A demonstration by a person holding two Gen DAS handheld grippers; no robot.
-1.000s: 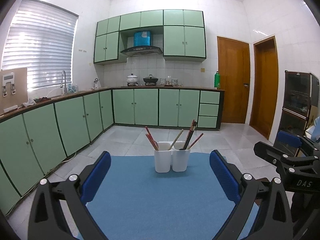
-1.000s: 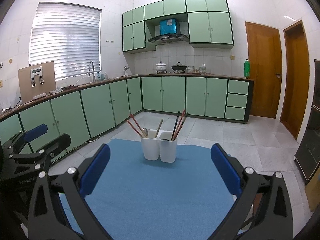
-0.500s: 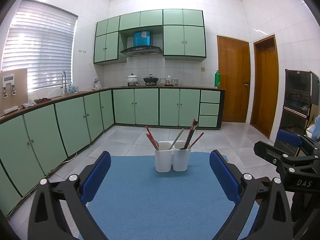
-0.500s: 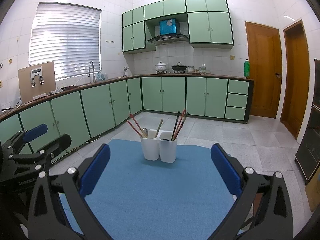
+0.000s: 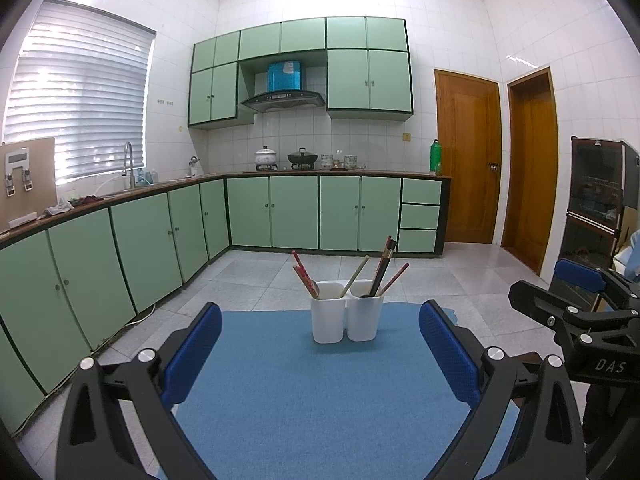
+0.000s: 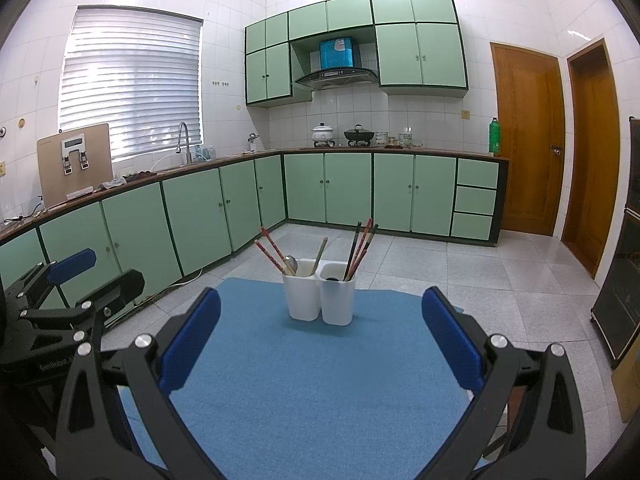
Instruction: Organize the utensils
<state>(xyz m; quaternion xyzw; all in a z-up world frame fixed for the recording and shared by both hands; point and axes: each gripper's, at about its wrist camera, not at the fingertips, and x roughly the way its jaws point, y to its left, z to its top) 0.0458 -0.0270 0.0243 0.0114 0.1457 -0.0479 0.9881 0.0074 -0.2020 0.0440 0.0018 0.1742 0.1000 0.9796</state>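
Note:
Two white holder cups stand side by side at the far end of a blue mat [image 5: 320,392] [image 6: 320,380]. The left cup [image 5: 327,318] [image 6: 303,296] holds red chopsticks [image 6: 272,250], a metal spoon [image 6: 291,264] and a pale-handled utensil. The right cup [image 5: 365,317] [image 6: 338,299] holds dark and red chopsticks [image 5: 384,266] [image 6: 362,246]. My left gripper [image 5: 320,344] is open and empty, well short of the cups. My right gripper [image 6: 320,332] is likewise open and empty. Each gripper shows at the side of the other's view.
The mat's table stands in a kitchen with green cabinets [image 5: 292,212] along the left and back walls, grey tiled floor [image 6: 460,272] beyond the mat, two wooden doors [image 5: 468,156] at the right and a dark cabinet [image 5: 596,204] at far right.

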